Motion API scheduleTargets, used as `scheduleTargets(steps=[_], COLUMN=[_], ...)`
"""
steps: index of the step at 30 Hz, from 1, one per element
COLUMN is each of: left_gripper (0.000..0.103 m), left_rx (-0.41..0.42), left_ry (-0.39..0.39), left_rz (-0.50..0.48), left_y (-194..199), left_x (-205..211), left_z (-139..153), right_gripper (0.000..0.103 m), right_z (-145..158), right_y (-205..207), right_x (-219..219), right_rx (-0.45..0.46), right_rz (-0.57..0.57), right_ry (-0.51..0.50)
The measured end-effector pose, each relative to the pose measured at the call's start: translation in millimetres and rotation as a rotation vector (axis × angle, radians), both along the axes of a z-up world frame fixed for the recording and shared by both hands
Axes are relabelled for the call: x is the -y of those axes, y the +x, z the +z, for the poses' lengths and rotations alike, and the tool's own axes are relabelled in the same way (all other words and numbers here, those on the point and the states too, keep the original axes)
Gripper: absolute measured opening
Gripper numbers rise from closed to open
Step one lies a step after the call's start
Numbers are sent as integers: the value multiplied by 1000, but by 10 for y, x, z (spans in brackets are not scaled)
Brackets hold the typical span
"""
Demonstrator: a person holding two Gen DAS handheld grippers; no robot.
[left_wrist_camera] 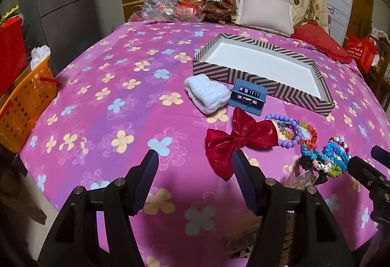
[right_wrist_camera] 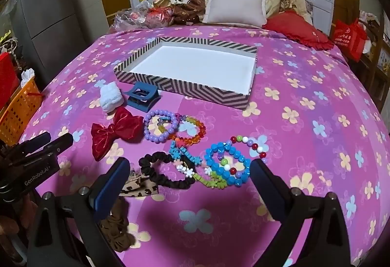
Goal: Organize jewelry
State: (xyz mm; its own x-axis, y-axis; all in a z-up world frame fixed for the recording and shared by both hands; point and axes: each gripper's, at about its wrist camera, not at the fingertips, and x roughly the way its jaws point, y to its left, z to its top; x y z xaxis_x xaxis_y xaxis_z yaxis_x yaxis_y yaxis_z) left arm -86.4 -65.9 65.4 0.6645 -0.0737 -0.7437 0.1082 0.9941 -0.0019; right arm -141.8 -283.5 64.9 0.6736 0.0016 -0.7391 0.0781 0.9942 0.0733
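A striped box (right_wrist_camera: 180,90) (left_wrist_camera: 258,82) with an empty white inside lies on the pink floral bedspread. In front of it lie a white scrunchie (right_wrist_camera: 111,96), a blue hair claw (right_wrist_camera: 142,95), a red bow (right_wrist_camera: 114,131) (left_wrist_camera: 240,137), a purple bead bracelet (right_wrist_camera: 160,126), an orange one (right_wrist_camera: 191,130), a black scrunchie (right_wrist_camera: 168,170), a blue bracelet (right_wrist_camera: 228,164) and a leopard clip (right_wrist_camera: 139,187). My right gripper (right_wrist_camera: 190,170) is open, low over the black scrunchie and blue bracelet. My left gripper (left_wrist_camera: 195,162) is open and empty, just left of the bow.
Pillows (right_wrist_camera: 235,7) and bedding are piled at the bed's far end. An orange basket (left_wrist_camera: 23,106) stands off the left edge. A red bag (right_wrist_camera: 348,35) hangs at far right. A brown scrunchie (right_wrist_camera: 117,230) lies near the bed's front edge.
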Motion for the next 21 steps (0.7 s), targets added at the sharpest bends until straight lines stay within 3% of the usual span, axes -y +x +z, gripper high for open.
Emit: scheduleTargets(steps=[21], left_gripper=[65], left_rx=[6], left_ry=[3], left_rz=[-11], left_y=[-57], left_x=[30], left_z=[-30], right_gripper=[101], right_z=[-27], right_y=[27], right_x=[-15], right_rx=[-12], right_rz=[10], right_ry=[-2])
